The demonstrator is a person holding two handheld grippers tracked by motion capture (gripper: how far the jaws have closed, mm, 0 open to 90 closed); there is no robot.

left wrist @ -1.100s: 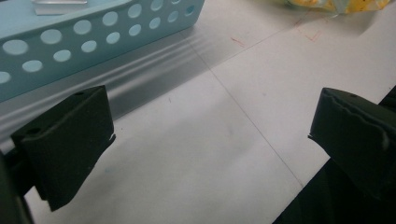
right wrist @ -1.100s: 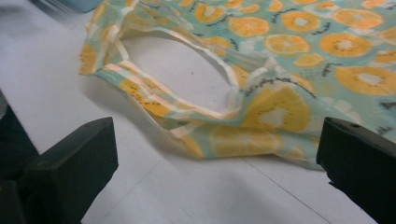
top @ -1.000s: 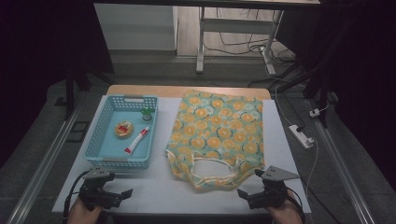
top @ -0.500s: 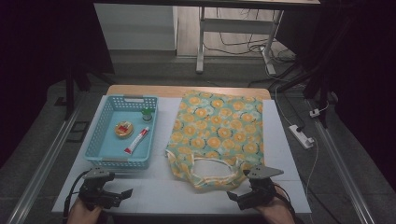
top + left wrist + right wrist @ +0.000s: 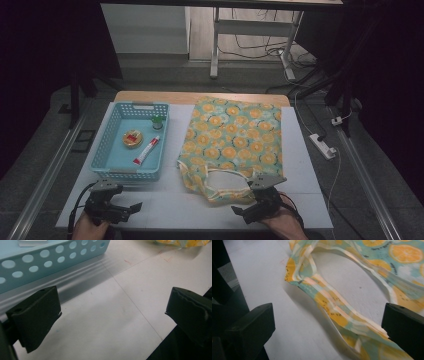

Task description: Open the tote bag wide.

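A cloth bag [image 5: 235, 135] printed with orange slices lies flat on the white table [image 5: 165, 200], its handles [image 5: 222, 182] toward the near edge. My right gripper [image 5: 244, 210] is open just in front of the handles; in the right gripper view the handle strap [image 5: 329, 307] runs between its wide-apart jaws, untouched. My left gripper [image 5: 131, 207] stands open at the near left, in front of the blue basket [image 5: 107, 157], with bare table between its jaws. The basket holds a red-and-white tube [image 5: 146, 150], a round yellow tin [image 5: 132, 138] and a small green-capped bottle [image 5: 158, 121].
The basket's perforated front wall [image 5: 50, 257] stands close ahead of my left gripper. A power strip [image 5: 324, 145] and cable lie on the floor at the right. Metal rails run along both sides of the table.
My right gripper has moved left and a little forward toward the bag's handles. The left gripper has stayed put.
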